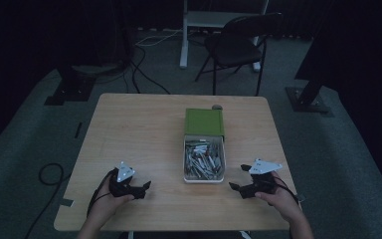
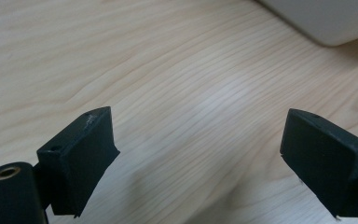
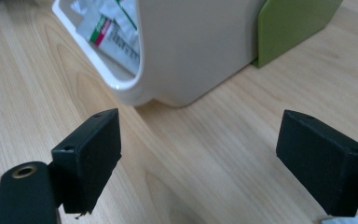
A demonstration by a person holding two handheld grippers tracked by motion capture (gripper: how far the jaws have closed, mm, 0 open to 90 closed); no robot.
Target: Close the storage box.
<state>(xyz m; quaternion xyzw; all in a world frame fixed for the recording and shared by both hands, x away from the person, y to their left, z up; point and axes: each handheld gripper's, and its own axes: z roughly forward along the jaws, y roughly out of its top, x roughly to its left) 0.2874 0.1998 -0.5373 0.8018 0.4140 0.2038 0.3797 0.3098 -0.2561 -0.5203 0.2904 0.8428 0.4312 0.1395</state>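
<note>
A white tray [image 1: 185,164] full of several small packets stands on the wooden table [image 1: 139,134], half slid out of a green sleeve [image 1: 204,122]. My left gripper [image 1: 146,186] rests low at the table's front left, its jaws open over bare wood, and the tray's corner [image 2: 326,23] lies ahead of it. My right gripper [image 1: 234,186] sits at the front right, open, pointing at the tray's rounded wall [image 3: 191,51]. Red and green packets [image 3: 116,32] lie inside, and the green sleeve [image 3: 293,23] is beyond. Nothing is between either pair of jaws.
A small dark round object [image 1: 217,106] lies on the table behind the green sleeve. A black chair [image 1: 238,45] and a white desk leg [image 1: 184,40] stand beyond the table. Cables trail across the dark floor at left.
</note>
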